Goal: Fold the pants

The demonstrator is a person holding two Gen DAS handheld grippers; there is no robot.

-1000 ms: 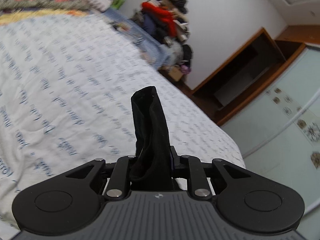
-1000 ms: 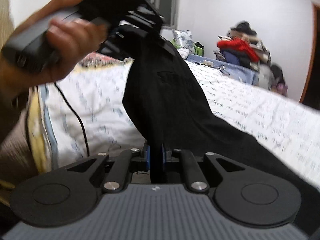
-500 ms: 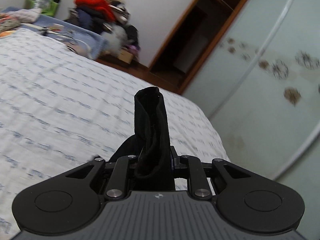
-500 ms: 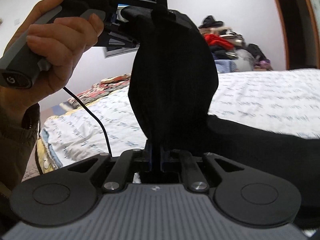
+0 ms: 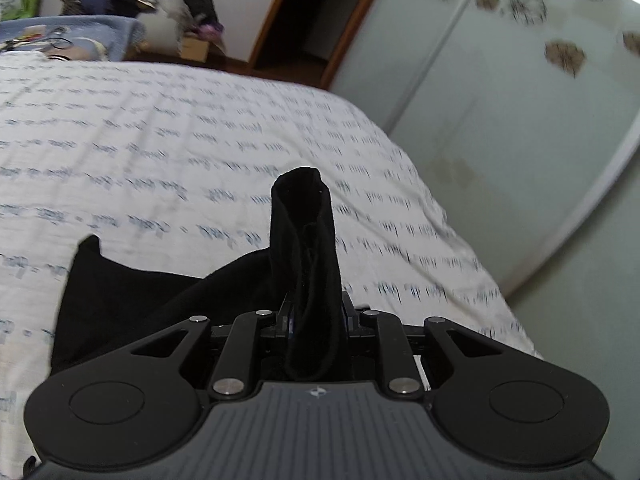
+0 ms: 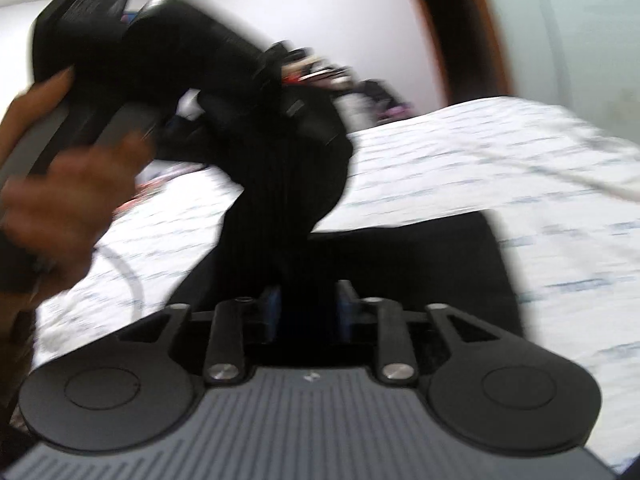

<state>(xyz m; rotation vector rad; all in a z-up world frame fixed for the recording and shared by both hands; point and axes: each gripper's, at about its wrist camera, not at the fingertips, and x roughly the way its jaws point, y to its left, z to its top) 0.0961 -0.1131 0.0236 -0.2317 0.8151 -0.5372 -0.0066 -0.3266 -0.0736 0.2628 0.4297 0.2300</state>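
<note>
Over the bed (image 5: 200, 140), bunched black pants (image 5: 308, 264)

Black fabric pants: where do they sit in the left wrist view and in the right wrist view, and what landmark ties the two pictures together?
Left wrist view: black fabric pants stand bunched at lower centre, spreading lower left.
Right wrist view: the pants hang down the centre, with more lying at right.
Shared landmark: white bedsheet with blue script print.

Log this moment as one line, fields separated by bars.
left gripper: shut on black pants | right gripper: jaws opening, pants between | surface: bed
</note>
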